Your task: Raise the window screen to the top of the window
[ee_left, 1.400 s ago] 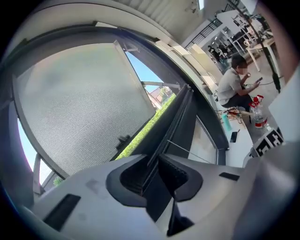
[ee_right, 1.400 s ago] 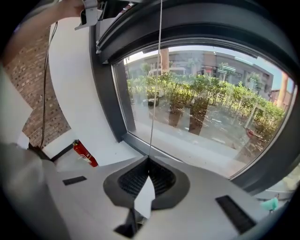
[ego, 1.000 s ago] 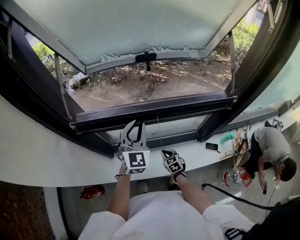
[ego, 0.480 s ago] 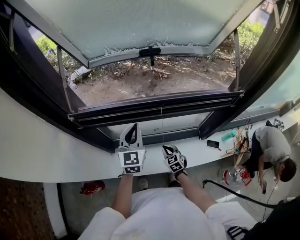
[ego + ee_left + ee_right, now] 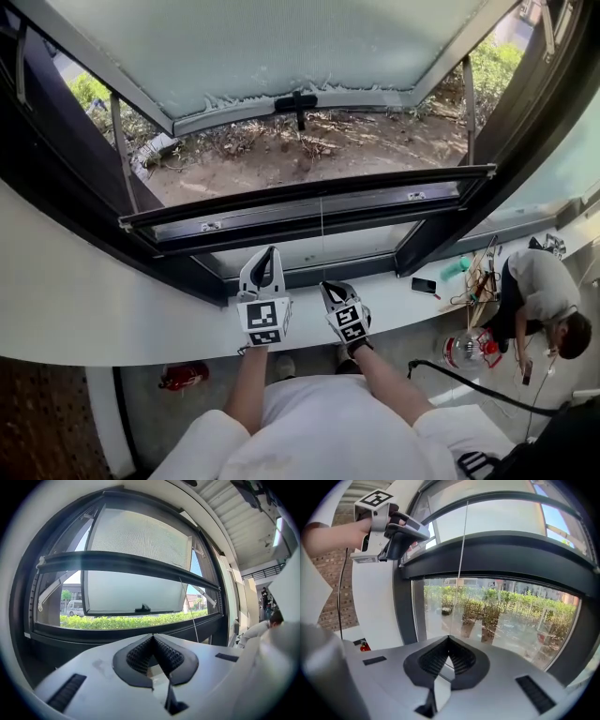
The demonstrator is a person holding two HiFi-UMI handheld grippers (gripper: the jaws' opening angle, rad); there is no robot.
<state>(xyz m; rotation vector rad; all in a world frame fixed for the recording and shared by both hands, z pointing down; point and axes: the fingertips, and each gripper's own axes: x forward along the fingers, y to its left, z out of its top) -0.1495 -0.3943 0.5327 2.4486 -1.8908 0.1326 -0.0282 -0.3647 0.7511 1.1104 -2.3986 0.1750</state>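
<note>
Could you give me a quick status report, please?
Left gripper shut, empty. Right gripper shut on thin white pull cord. Dark horizontal screen bar mid-window, below top. No obstruction visible.

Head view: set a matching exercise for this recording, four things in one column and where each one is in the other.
Things:
1. phone
2. red fire extinguisher
3. black handle
4. pull cord

Places:
A. on the floor below the ledge
B. on the lower edge of the open window sash
C. hanging down from the screen bar
D. on the white ledge, at the right

Pairs: 1-D, 2-A, 3-B, 4-C
</note>
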